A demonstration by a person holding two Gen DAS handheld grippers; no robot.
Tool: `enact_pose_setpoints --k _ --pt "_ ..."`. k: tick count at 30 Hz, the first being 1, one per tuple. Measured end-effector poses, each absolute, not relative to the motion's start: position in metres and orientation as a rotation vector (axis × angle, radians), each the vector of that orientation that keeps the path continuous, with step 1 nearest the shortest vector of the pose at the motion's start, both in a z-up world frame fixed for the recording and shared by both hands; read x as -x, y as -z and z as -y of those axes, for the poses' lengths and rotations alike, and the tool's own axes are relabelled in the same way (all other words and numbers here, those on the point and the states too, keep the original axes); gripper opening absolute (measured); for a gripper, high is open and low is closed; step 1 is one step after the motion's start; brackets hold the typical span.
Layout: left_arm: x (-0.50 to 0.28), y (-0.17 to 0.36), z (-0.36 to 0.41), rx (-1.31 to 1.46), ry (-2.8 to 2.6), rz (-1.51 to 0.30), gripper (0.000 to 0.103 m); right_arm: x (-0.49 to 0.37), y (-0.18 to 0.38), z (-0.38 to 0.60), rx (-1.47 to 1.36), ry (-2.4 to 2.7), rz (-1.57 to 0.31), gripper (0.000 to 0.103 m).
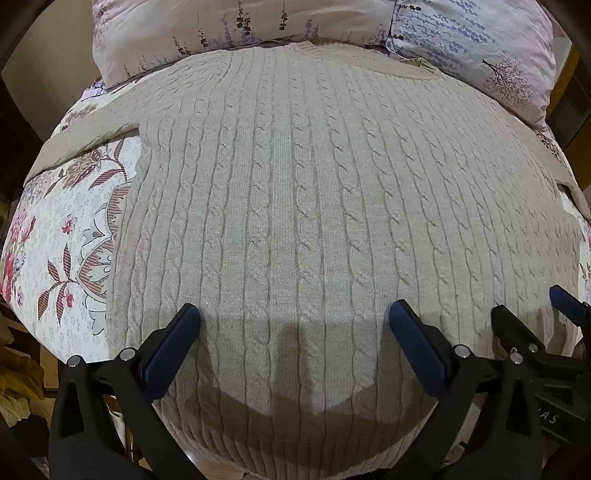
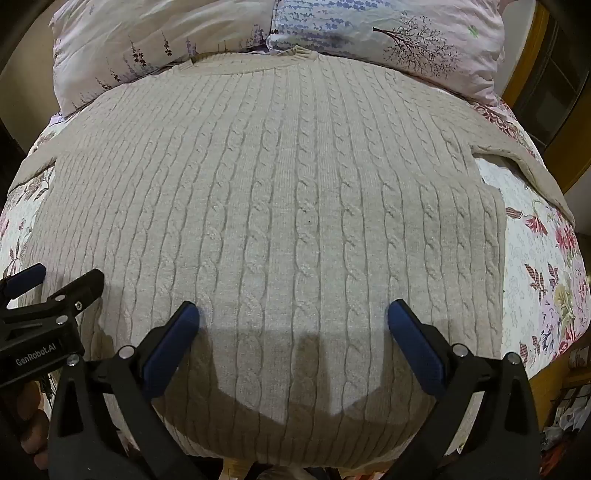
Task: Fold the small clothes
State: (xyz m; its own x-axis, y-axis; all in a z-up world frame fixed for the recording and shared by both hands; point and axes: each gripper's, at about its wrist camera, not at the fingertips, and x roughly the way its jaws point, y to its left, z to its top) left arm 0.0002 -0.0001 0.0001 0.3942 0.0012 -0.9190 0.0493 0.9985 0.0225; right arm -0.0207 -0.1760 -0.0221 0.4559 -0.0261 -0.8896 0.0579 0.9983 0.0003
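A big beige sweater (image 1: 295, 192) lies flat on a bed. It has twisty rope lines going up and down. The neck of the sweater is at the far end, right by the pillows. The bottom edge is at the near end, under the two tools. One sleeve (image 1: 85, 136) sticks out to the left side. The other sleeve (image 2: 524, 166) sticks out to the right side and goes down over the edge of the bed.

The left gripper (image 1: 294, 314) hangs over the bottom part of the sweater and points down at it. Its two blue pads (image 1: 173, 347) are far apart. Nothing is between them but the sweater lying below. It holds nothing. The right gripper (image 2: 293, 314) is just beside it and does the same. Its blue pads (image 2: 413, 347) are spread wide too, and it holds nothing. Both tools make dark shadows on the sweater. I cannot tell if the tips touch the sweater.

Under the sweater is a white sheet (image 1: 74, 221) with pink and red flowers and leaves. At the far end are two pillows: a pink one (image 1: 207, 33) with purple plants, and one with a blue patch and a little tree (image 2: 388, 40).
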Motion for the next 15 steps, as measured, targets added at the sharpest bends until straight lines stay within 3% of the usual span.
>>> enact_pose_setpoints --k 15 --pt "0.0001 -0.0001 0.0 -0.048 0.031 -1.162 0.102 0.0209 0.0221 0.176 -0.032 0.051 -1.099 0.101"
